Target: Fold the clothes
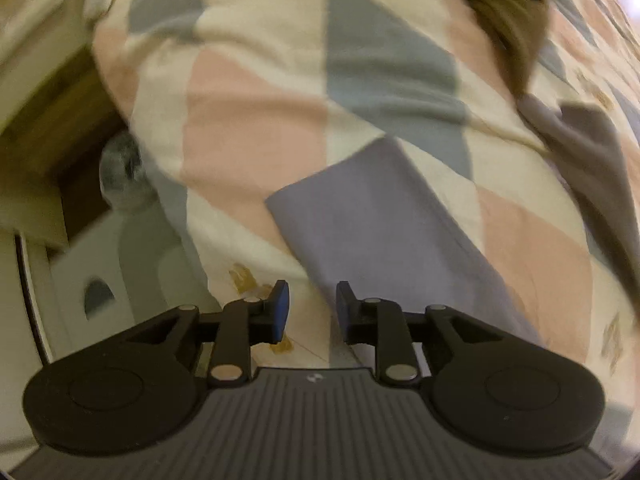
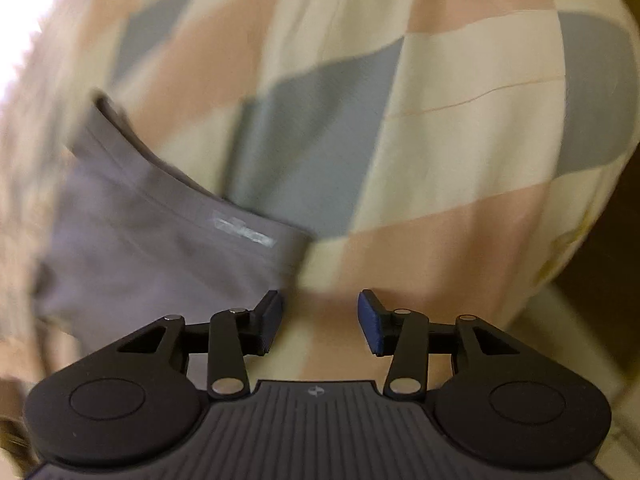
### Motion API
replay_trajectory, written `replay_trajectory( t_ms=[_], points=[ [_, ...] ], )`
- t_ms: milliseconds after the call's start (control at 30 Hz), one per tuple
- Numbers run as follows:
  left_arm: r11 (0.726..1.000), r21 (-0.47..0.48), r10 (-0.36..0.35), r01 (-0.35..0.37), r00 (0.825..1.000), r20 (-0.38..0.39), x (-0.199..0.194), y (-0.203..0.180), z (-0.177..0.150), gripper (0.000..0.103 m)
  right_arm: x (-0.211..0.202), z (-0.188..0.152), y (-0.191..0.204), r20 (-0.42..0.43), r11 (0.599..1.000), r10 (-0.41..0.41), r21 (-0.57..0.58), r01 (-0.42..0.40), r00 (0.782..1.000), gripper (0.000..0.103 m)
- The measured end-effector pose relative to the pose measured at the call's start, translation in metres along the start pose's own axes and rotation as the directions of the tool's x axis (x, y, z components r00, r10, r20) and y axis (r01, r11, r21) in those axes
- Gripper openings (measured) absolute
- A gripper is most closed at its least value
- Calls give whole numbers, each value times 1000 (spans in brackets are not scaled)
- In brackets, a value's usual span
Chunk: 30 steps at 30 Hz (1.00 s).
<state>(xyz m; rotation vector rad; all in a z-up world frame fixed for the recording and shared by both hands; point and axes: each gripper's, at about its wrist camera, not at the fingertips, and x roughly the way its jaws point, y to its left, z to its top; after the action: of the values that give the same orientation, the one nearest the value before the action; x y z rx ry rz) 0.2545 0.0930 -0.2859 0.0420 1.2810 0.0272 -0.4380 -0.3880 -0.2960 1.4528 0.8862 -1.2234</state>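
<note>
Both views motion-blurred, grey garment [image 1: 384, 232] cut off by left gripper [image 1: 312, 308] at lower centre, small illegible label on its hem, lying flat on checked bedspread [image 1: 256, 120], right gripper [image 2: 320, 320] beside it, both jaws parted, nothing held

Matt grey cloth garment [image 2: 152, 240], seemingly cotton quilt [image 2: 440, 120]

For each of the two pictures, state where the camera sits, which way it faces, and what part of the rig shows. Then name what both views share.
Left wrist: on the left gripper, facing steeply down at the grey garment on the checked bedcover; jaws apart, empty.
Right wrist: on the right gripper, facing steeply down; the garment lies to its left; jaws apart, empty.
Shared: garment and bedcover.
</note>
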Motion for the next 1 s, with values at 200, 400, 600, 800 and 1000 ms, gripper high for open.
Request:
replay_trajectory(
  t_ms=[200,400,600,800,1000],
  points=[
    [987,-39,-157,159,986,51,-43,-19,4,21,-22,18,10,99,1000,4,18,-6,995,46],
    [950,57,-309,306,950,56,-57,-74,20,30,-22,29,76,139,993,84,-94,-71,987,51],
    [911,48,-408,409,913,-26,-27,-132,79,39,-10,7,143,134,984,141,-129,-123,981,53],
    [914,141,-383,381,924,-14,-12,-169,137,37,-1,-24,171,114,989,126,-92,-116,985,58],
    [909,411,-175,64,955,239,-39,-185,184,47,13,-51,182,85,995,96,-4,-96,992,59]
  ],
)
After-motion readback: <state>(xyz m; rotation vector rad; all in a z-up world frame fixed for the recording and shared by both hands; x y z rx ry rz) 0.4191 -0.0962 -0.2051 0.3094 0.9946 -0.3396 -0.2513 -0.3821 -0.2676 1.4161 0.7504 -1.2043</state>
